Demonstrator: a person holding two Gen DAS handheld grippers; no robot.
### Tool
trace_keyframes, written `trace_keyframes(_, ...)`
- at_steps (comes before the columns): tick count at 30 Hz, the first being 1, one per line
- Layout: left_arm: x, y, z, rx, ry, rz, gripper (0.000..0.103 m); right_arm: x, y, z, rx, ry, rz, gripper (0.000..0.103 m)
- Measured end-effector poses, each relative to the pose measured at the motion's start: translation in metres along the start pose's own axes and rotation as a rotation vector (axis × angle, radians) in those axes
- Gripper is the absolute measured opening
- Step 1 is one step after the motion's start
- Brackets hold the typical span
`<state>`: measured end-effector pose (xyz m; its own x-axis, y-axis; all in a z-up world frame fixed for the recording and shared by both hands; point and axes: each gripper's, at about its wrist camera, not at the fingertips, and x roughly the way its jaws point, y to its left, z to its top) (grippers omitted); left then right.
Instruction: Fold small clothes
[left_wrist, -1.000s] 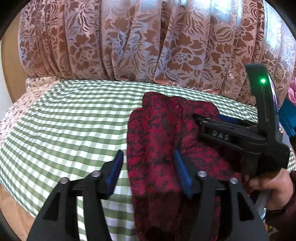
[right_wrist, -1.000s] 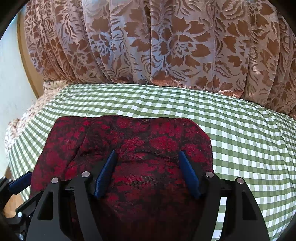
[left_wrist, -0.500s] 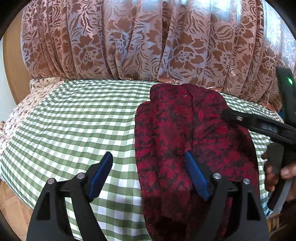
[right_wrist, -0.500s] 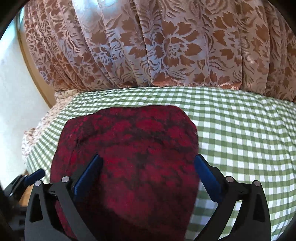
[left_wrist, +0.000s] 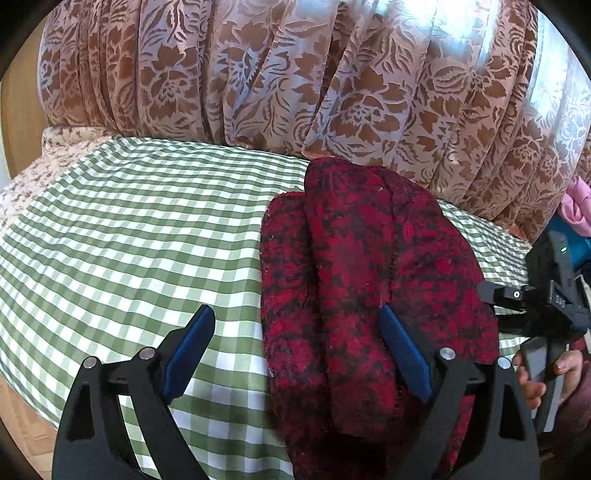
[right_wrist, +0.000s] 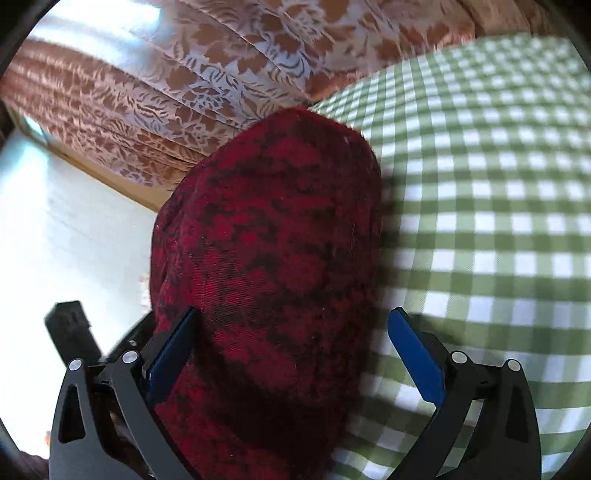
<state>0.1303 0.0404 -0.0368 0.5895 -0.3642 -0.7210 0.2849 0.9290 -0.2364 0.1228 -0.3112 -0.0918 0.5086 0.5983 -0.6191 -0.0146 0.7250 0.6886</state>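
A red and black patterned garment (left_wrist: 362, 280) lies folded into a long bundle on the green checked tablecloth (left_wrist: 129, 240). My left gripper (left_wrist: 295, 347) is open, its right finger over the garment's near part, its left finger over bare cloth. The right gripper's body (left_wrist: 543, 306) shows at the right edge of the left wrist view, held by a hand. In the right wrist view the garment (right_wrist: 273, 266) fills the middle. My right gripper (right_wrist: 291, 350) is open, its left finger against the garment's left side and its right finger over the cloth. That view is tilted.
A brown floral curtain (left_wrist: 295, 74) hangs right behind the table. Pink and blue items (left_wrist: 576, 218) sit at the far right. The table's near edge and wooden floor (left_wrist: 22, 417) show at lower left. A white wall (right_wrist: 55, 240) is at the left.
Both grippers have opened wider and let go of the garment, which now lies folded over. The right gripper has pulled back to the right and rolled, tilting its view.
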Motion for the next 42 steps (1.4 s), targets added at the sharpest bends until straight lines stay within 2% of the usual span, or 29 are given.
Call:
trace_keyframes(6, 0.010, 0.016, -0.001, -0.079, 0.027, -0.093, 0.099, 0.019, -0.013, -0.003, 0.059, 0.051, 0.147, 0.100)
trace_keyframes(8, 0.019, 0.022, -0.003, -0.122, 0.062, -0.178, 0.100, 0.024, -0.014, -0.001, 0.061, 0.053, 0.179, 0.100)
trace_keyframes(10, 0.028, 0.026, -0.005, -0.156, 0.079, -0.227, 0.100, 0.032, -0.013, 0.004, 0.057, 0.064, 0.209, 0.100)
trace_keyframes(14, 0.051, 0.041, -0.009, -0.274, 0.137, -0.395, 0.099, 0.042, -0.012, 0.012, 0.049, 0.091, 0.244, 0.100)
trace_keyframes(15, 0.055, 0.043, -0.010, -0.290, 0.146, -0.425, 0.098, 0.044, -0.011, 0.014, 0.046, 0.095, 0.251, 0.100)
trace_keyframes(16, 0.061, 0.045, -0.012, -0.312, 0.161, -0.489, 0.089, 0.046, -0.011, 0.015, 0.042, 0.100, 0.258, 0.100)
trace_keyframes(17, 0.064, 0.046, -0.014, -0.324, 0.164, -0.528, 0.085, 0.047, -0.009, 0.017, 0.036, 0.107, 0.260, 0.100)
trace_keyframes(20, 0.064, 0.045, -0.018, -0.327, 0.142, -0.579, 0.073, 0.050, -0.003, 0.021, 0.016, 0.117, 0.254, 0.100)
trace_keyframes(23, 0.058, 0.048, -0.017, -0.347, 0.121, -0.632, 0.064, 0.047, 0.005, 0.024, -0.019, 0.123, 0.247, 0.090)
trace_keyframes(27, 0.044, 0.049, -0.006, -0.345, 0.079, -0.663, 0.062, 0.037, 0.024, 0.037, -0.076, 0.123, 0.261, 0.083)
trace_keyframes(32, 0.016, 0.059, 0.036, -0.316, -0.026, -0.658, 0.062, 0.030, 0.058, 0.072, -0.167, 0.108, 0.316, 0.082)
trace_keyframes(37, 0.019, 0.070, 0.097, -0.270, -0.101, -0.570, 0.062, 0.049, 0.081, 0.134, -0.222, 0.112, 0.332, 0.082)
trace_keyframes(42, 0.062, 0.077, 0.132, -0.260, -0.046, -0.477, 0.062, 0.084, 0.070, 0.183, -0.216, 0.142, 0.264, 0.082)
